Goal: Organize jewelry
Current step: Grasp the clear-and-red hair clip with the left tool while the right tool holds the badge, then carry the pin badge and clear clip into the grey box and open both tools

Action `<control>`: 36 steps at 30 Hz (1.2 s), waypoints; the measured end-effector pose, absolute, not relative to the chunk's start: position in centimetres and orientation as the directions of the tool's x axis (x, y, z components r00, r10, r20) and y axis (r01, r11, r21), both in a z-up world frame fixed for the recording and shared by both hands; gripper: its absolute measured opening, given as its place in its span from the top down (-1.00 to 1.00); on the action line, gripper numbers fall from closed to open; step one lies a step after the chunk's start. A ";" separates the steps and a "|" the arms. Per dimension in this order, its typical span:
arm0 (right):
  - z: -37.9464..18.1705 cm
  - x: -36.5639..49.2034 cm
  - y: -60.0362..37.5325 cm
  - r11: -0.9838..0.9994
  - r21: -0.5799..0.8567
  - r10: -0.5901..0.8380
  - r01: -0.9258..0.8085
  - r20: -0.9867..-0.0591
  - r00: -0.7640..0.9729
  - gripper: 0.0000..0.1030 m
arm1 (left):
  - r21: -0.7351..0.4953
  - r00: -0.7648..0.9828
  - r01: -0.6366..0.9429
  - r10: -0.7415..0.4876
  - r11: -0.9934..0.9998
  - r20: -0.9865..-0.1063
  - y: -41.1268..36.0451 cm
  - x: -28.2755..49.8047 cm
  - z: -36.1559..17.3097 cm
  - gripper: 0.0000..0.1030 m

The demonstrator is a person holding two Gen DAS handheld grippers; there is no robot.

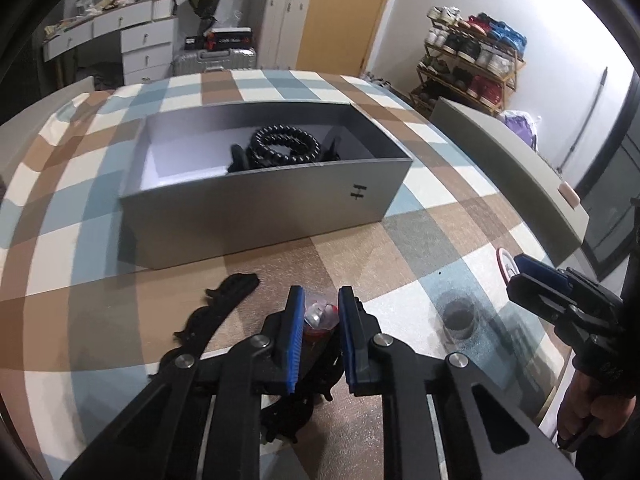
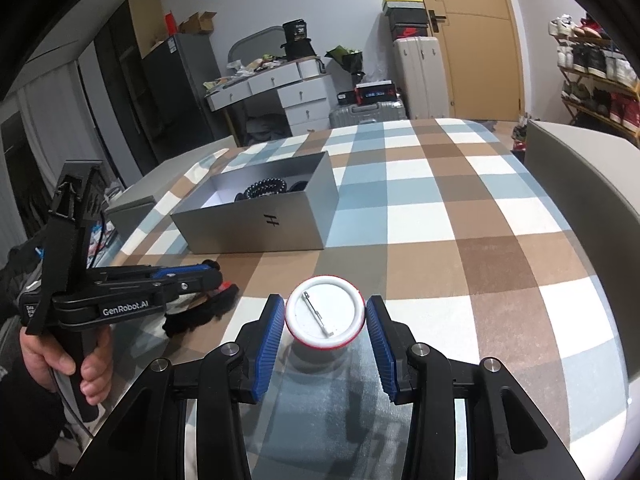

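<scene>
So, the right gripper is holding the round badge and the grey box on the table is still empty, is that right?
Not quite: the box is not empty. The left wrist view shows a black bead bracelet lying inside it. The rest stands: the right gripper does hold the round badge between its pads.

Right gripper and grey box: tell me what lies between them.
In the right wrist view only bare checked cloth lies between the right gripper, shut on a round badge, and the grey box.
</scene>
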State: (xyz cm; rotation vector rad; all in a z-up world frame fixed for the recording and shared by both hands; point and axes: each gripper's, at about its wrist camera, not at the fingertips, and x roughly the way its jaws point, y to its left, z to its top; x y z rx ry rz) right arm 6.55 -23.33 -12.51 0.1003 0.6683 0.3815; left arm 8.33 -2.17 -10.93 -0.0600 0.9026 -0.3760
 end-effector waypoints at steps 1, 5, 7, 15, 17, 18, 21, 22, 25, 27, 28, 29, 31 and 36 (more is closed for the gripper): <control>-12.4 6.5 -23.3 0.926 0.210 0.377 -0.315 -0.584 0.719 0.20 | -0.205 0.564 0.296 -0.344 0.933 -0.751 -2.1 8.2 -10.8 0.77; -11.9 6.4 -23.0 0.927 0.205 0.375 -0.315 -0.576 0.726 0.20 | -0.194 0.594 0.300 -0.342 0.934 -0.728 -1.8 7.4 -9.9 0.77; -11.7 6.5 -22.9 0.924 0.214 0.382 -0.318 -0.572 0.726 0.20 | -0.191 0.608 0.301 -0.342 0.934 -0.717 -1.6 7.1 -9.4 0.77; -10.2 6.8 -22.0 0.912 0.229 0.409 -0.340 -0.549 0.729 0.20 | -0.212 0.648 0.301 -0.362 0.930 -0.670 -0.6 6.8 -7.6 0.91; -9.9 6.8 -21.5 0.908 0.228 0.418 -0.351 -0.545 0.727 0.20 | -0.219 0.651 0.303 -0.369 0.927 -0.663 -0.4 6.8 -7.4 0.91; -9.8 6.9 -21.2 0.907 0.225 0.420 -0.356 -0.544 0.726 0.20 | -0.218 0.654 0.300 -0.367 0.929 -0.662 -0.3 6.9 -7.5 0.91; -9.9 6.9 -20.5 0.904 0.216 0.424 -0.369 -0.548 0.721 0.20 | -0.228 0.650 0.294 -0.369 0.928 -0.665 0.1 7.2 -7.8 0.91; -10.0 6.8 -20.4 0.904 0.214 0.425 -0.371 -0.550 0.719 0.20 | -0.237 0.645 0.290 -0.373 0.927 -0.667 0.3 7.4 -8.0 0.91; -10.2 6.8 -20.2 0.903 0.212 0.427 -0.375 -0.557 0.713 0.20 | -0.256 0.635 0.282 -0.380 0.925 -0.673 0.8 7.5 -8.4 0.91; -10.3 6.9 -20.2 0.903 0.213 0.425 -0.372 -0.563 0.709 0.20 | -0.261 0.605 0.292 -0.389 0.920 -0.694 0.7 7.7 -8.8 0.91; -10.4 6.9 -20.3 0.903 0.216 0.426 -0.372 -0.565 0.707 0.20 | -0.271 0.585 0.297 -0.399 0.916 -0.706 0.6 7.9 -9.4 0.90; -10.5 7.0 -20.3 0.903 0.217 0.426 -0.371 -0.566 0.706 0.20 | -0.279 0.567 0.297 -0.404 0.913 -0.718 0.6 7.9 -9.8 0.84; -10.6 7.0 -20.4 0.903 0.218 0.425 -0.369 -0.568 0.705 0.20 | -0.296 0.523 0.293 -0.411 0.909 -0.746 0.3 7.9 -10.9 0.75; -11.0 7.1 -20.4 0.903 0.225 0.426 -0.366 -0.574 0.699 0.20 | -0.262 0.517 0.281 -0.375 0.923 -0.769 -0.3 7.5 -11.8 0.75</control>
